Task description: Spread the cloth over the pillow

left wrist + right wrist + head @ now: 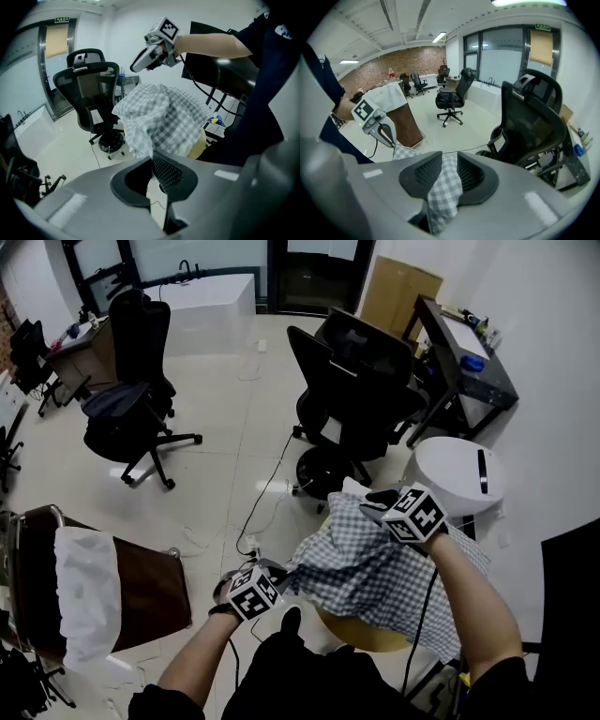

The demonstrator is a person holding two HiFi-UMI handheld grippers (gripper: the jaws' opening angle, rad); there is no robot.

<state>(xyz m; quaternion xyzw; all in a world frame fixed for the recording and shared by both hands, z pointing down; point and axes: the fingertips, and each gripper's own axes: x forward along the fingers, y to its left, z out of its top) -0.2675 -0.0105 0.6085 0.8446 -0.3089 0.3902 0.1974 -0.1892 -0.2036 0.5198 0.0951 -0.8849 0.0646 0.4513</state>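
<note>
A blue-and-white checked cloth (375, 568) lies bunched over a yellow pillow (361, 634) just in front of me. My left gripper (281, 570) is at the cloth's near left edge, and in the left gripper view its jaws (151, 161) are shut on a fold of the cloth (159, 117). My right gripper (367, 506) sits at the far top of the cloth. In the right gripper view its jaws (449, 161) stand apart with a strip of cloth (443, 187) hanging loose between them. A bit of the pillow (199, 143) shows under the cloth's edge.
A black office chair (361, 390) stands right behind the pillow, with a white round bin (459, 474) to its right. A brown seat draped in white fabric (141, 587) is at my left. Cables (262, 502) trail on the tiled floor. A dark desk (469, 362) is at far right.
</note>
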